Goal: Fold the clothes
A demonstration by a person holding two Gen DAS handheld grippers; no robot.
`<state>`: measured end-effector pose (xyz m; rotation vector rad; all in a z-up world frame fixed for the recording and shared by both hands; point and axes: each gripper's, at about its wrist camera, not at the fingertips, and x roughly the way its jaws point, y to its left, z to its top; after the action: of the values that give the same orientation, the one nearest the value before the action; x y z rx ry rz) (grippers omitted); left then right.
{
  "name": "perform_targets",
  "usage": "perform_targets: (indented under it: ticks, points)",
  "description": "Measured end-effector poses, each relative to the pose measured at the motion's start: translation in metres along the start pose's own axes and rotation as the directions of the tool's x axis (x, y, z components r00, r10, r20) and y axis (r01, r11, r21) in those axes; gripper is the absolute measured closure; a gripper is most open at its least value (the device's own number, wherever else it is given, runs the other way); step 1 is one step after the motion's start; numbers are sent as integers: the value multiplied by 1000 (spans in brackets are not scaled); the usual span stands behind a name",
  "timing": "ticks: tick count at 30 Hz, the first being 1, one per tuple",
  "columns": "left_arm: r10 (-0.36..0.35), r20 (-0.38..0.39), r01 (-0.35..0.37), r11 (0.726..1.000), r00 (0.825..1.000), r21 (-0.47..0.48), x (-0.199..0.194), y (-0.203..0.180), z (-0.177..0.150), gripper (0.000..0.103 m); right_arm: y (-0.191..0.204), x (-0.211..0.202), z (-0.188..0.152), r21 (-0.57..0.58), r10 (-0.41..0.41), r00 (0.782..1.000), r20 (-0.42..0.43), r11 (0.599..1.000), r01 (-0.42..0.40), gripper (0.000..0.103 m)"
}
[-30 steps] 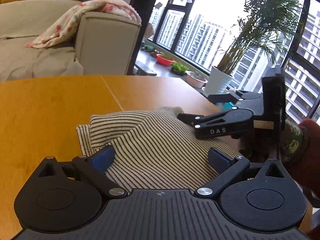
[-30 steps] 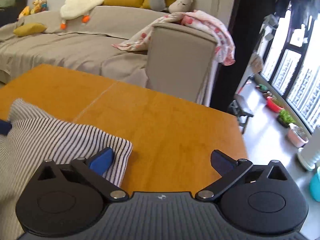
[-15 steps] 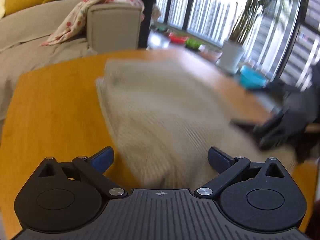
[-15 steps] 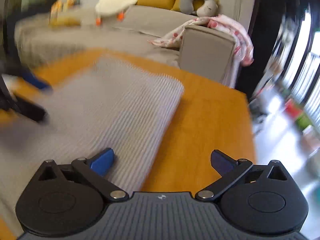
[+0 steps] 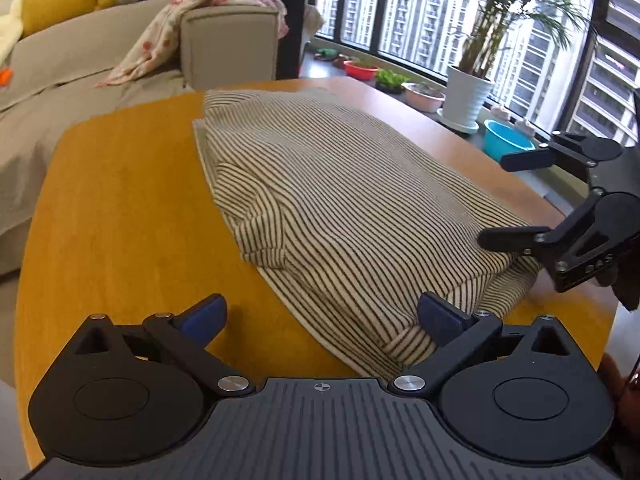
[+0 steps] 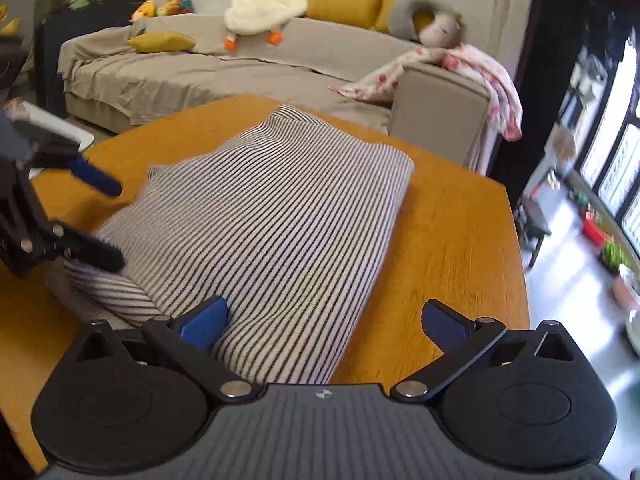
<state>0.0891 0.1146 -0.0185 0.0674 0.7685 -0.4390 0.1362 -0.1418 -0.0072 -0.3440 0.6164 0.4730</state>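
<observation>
Left gripper (image 5: 320,320) gapes wide just above the table (image 5: 120,208), its right pad brushing the near corner of the shirt (image 5: 340,184) and gripping nothing. Right gripper (image 6: 324,320) is spread wide too, left pad resting on the striped cloth at seven o'clock in its own view, right pad over bare wood. The shirt lies folded mid-table, running off toward twelve o'clock, with the sofa (image 6: 240,68) beyond and a potted plant (image 5: 472,88) at two o'clock by the window.
</observation>
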Motion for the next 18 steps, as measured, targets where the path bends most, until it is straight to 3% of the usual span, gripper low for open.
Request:
perform_targets:
  ticks: [4, 6, 7, 9, 16, 18]
  points:
    - [37, 0, -37, 998, 999, -55, -9, 6, 4, 0, 18, -33, -4, -145, 110, 987, 116, 985, -93, 1]
    - [46, -5, -47, 997, 999, -69, -9, 6, 5, 0, 35, -36, -8, -221, 167, 981, 103, 965, -141, 13]
    - [48, -6, -48, 996, 999, -68, -10, 5, 6, 0, 43, -33, -12, -260, 175, 981, 83, 954, -148, 25]
    - [49, -6, -49, 997, 999, -62, -11, 2, 7, 0, 59, -25, -18, -331, 187, 981, 47, 930, -162, 32]
    - [47, 5, -47, 998, 999, -49, -18, -4, 8, 0, 86, -13, -27, -475, 170, 981, 90, 873, -107, 33]
    - [36, 19, -35, 999, 999, -35, -23, -6, 8, 0, 83, -8, -23, -445, 154, 985, 81, 890, -103, 45]
